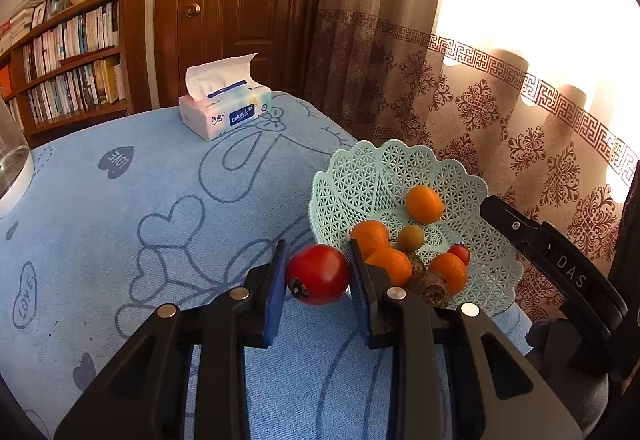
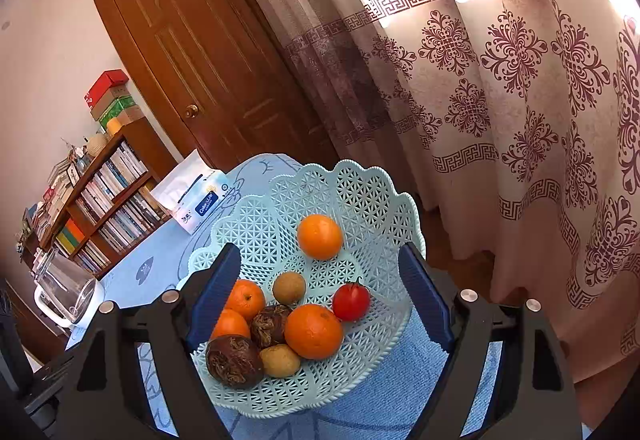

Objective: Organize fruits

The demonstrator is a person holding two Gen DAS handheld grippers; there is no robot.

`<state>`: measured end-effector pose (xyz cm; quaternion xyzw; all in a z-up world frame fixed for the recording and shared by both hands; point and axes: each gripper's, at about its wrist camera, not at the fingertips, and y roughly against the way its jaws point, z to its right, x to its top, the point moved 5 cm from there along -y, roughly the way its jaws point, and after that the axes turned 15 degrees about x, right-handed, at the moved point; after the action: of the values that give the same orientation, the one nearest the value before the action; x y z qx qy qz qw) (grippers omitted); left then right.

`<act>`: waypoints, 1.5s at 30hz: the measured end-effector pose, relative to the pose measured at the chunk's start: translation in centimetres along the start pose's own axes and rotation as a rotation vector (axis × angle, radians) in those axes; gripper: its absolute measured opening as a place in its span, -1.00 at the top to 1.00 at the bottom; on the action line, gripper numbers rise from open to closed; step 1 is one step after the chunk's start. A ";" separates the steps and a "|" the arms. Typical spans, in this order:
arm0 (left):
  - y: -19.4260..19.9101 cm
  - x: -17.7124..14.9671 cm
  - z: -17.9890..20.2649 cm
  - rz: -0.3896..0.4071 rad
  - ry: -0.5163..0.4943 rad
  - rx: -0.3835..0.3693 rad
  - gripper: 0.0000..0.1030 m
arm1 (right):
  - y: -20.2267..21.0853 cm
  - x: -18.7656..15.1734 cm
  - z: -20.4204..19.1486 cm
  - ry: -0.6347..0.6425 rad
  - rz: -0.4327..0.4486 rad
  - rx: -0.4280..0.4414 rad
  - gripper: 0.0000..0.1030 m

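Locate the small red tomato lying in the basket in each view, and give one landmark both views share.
Left wrist view: small red tomato at the basket's right side, partly behind an orange, right of centre.
Right wrist view: small red tomato just right of centre, right of the front orange.
Shared landmark: the mint lattice basket.

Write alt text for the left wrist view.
The left claw grips a red tomato just short of a pale green lattice basket holding oranges and other fruit. The basket sits on a blue cloth, with a tissue pack farther back.
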<state>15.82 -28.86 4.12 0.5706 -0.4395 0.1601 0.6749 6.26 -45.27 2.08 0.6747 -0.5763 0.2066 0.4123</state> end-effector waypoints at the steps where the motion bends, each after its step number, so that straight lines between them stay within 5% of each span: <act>1: -0.3 0.2 0.6 -0.001 -0.007 -0.013 0.43 | 0.0 0.0 0.0 -0.002 -0.001 0.002 -0.60; 5: -1.6 0.6 2.1 -0.006 -0.024 -0.028 0.42 | 0.0 0.0 0.1 -0.004 -0.001 0.006 -0.61; 7: -2.2 0.6 2.1 -0.020 -0.015 -0.028 0.11 | 0.0 0.0 0.0 -0.006 -0.001 0.010 -0.61; 8: -2.3 0.6 1.9 -0.016 0.000 -0.030 -0.30 | 0.0 0.0 0.1 -0.007 0.001 0.010 -0.61; 9: -2.2 0.6 1.6 -0.003 0.015 -0.027 -0.43 | 0.1 0.0 0.1 -0.009 0.003 0.010 -0.61; 20: -1.4 -0.5 -1.7 0.035 0.041 0.085 -0.43 | 0.6 0.2 -0.3 0.016 0.038 0.006 -0.74; 29: -1.8 -1.5 -2.3 0.042 0.008 0.160 -0.46 | 0.6 -0.5 -3.3 0.167 0.013 0.050 -0.79; 37: -1.6 -1.8 -1.9 0.041 -0.015 0.139 -0.46 | 2.3 -2.8 -5.3 0.301 -0.014 0.047 -0.81; 45: -1.2 -1.7 -1.7 0.047 -0.016 0.134 -0.46 | 2.8 -2.7 -3.8 0.242 -0.015 0.007 -0.86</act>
<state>16.47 -27.21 2.11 0.6053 -0.4466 0.2001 0.6278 3.72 -40.63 3.09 0.6506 -0.5164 0.2858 0.4779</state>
